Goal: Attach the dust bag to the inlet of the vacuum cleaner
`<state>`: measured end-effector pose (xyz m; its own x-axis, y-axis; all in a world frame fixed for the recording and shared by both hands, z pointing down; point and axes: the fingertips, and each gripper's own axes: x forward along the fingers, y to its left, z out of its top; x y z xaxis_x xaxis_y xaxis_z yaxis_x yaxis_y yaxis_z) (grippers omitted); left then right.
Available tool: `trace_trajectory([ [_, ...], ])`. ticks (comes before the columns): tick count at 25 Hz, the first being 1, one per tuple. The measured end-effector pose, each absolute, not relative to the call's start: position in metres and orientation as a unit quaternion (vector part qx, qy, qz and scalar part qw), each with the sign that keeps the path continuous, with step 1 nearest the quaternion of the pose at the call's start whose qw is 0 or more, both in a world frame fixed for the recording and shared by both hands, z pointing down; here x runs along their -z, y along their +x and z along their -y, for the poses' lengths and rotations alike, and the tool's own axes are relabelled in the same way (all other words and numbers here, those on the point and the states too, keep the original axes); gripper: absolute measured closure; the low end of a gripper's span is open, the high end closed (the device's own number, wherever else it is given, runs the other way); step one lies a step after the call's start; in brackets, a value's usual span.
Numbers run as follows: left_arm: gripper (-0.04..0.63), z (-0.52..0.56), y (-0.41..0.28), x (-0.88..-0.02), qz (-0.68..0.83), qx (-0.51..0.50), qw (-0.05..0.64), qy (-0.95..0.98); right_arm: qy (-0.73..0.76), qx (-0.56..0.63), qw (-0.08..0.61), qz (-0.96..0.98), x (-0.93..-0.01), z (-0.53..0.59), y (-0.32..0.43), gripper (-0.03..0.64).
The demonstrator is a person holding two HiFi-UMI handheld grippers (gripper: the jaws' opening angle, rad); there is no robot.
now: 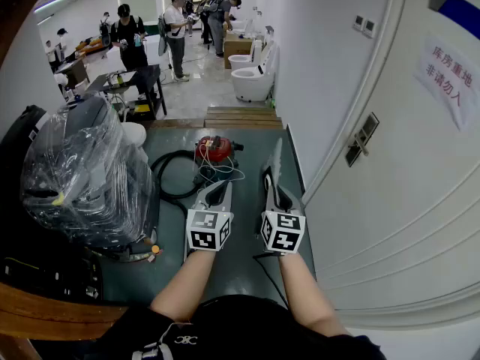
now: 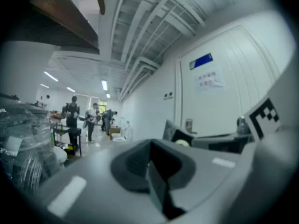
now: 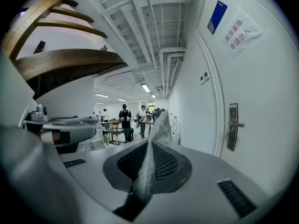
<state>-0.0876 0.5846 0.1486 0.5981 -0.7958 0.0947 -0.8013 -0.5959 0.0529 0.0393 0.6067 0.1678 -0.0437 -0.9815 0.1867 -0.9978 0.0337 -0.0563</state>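
My right gripper pinches the grey dust bag; my left gripper is closed on nothing, near the red vacuum cleaner.

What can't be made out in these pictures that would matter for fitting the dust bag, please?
Inlet of the vacuum cleaner: too small to find in the head view, and neither gripper view shows the vacuum.
Opening of the dust bag: the bag is seen edge-on in the right claw, so only a thin strip shows.
Contents of the plastic-wrapped bundle: head view, obscured by the wrap.
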Motion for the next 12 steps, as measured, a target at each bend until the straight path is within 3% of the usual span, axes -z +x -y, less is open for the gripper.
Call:
trace_trajectory([
  [12,0.598,-0.588,-0.074,-0.15,0.442,-0.034,0.041,0.895,0.688,-0.088,0.039,0.72,-0.168,-0.605,0.045,0.598],
])
